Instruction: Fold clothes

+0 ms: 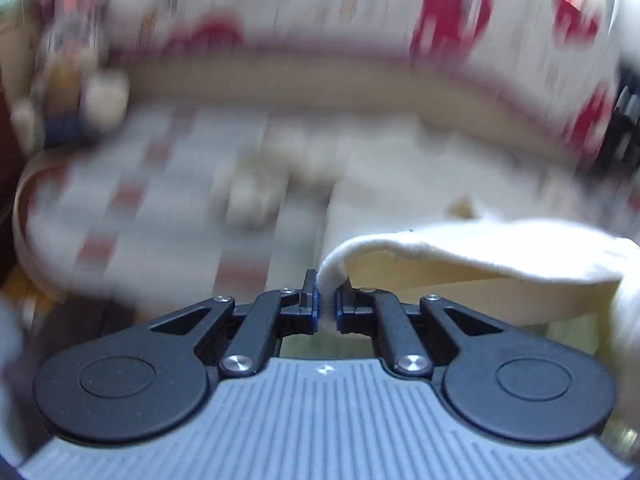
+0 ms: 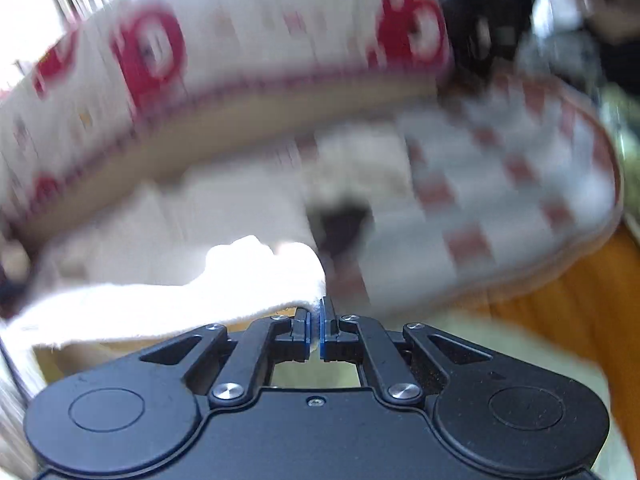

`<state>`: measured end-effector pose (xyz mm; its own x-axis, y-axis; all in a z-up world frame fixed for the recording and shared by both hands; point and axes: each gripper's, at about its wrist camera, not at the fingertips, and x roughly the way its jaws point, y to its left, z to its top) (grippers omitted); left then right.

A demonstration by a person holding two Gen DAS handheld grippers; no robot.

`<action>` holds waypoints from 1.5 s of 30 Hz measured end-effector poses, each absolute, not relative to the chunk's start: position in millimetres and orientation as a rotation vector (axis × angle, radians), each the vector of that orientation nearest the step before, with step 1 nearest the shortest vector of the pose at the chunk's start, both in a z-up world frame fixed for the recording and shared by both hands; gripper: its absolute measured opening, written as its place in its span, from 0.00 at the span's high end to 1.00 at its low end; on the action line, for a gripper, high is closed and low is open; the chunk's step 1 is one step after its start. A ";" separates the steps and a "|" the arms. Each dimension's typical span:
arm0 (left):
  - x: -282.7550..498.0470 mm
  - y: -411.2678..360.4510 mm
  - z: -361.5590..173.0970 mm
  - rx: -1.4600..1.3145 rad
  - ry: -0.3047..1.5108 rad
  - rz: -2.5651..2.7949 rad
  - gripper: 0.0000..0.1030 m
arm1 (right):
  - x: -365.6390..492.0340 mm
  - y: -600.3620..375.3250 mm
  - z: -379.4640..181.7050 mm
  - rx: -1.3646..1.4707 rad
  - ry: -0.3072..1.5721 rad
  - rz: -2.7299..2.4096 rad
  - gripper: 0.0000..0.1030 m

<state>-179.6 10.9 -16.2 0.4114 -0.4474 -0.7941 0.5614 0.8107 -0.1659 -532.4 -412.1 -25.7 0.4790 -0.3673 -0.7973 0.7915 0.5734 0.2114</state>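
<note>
Heavy motion blur behind both grippers; bodies sharp. Daylight blows out the white cloth (image 2: 256, 276) in right view. Fisheye bends the edges.

Cream-white garment (image 1: 480, 248); red-and-white patterned cushion (image 1: 320, 8); red-checked seat cover (image 2: 500, 184).

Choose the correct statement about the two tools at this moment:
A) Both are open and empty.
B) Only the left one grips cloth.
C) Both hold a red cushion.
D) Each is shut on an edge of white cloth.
D: the left tool and the right tool each pinch the white cloth between closed fingers.
</note>
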 end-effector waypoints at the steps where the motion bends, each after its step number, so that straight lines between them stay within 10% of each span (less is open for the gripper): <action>1: -179.0 13.2 -28.3 0.109 1.020 -0.636 0.93 | -531.3 -411.9 -42.8 0.633 0.836 -0.770 0.97; 4: -181.1 13.4 -32.0 0.107 1.042 -0.647 0.91 | -523.3 -418.2 -68.5 0.644 0.930 -0.763 0.95; 8: -188.5 14.6 -10.2 0.205 0.986 -0.634 0.80 | -513.3 -424.9 -65.4 0.655 1.047 -0.735 0.45; 10: -189.1 20.2 1.7 0.209 0.975 -0.634 0.49 | -513.7 -422.8 -44.9 0.692 1.061 -0.738 0.44; 23: -131.0 -3.0 90.7 0.027 0.712 -0.717 0.40 | -376.8 -465.5 93.8 0.962 0.660 -0.068 0.43; 26: -87.5 -34.2 76.3 0.070 0.753 -0.702 0.14 | -298.5 -469.6 91.7 0.871 0.757 0.034 0.36; 36: 49.6 -149.7 15.7 0.223 0.885 -0.617 0.16 | -32.2 -515.1 36.6 0.632 1.227 -0.058 0.36; 45: 113.1 -215.6 -63.9 0.183 0.922 -0.595 0.19 | 36.1 -561.0 -72.8 0.387 1.200 -0.188 0.37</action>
<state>113.1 -215.6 -63.9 0.4574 -0.4032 -0.7926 0.5557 0.8255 -0.0992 36.1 -561.0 -72.8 0.3567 0.0611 -0.9322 0.3439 0.9192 0.1918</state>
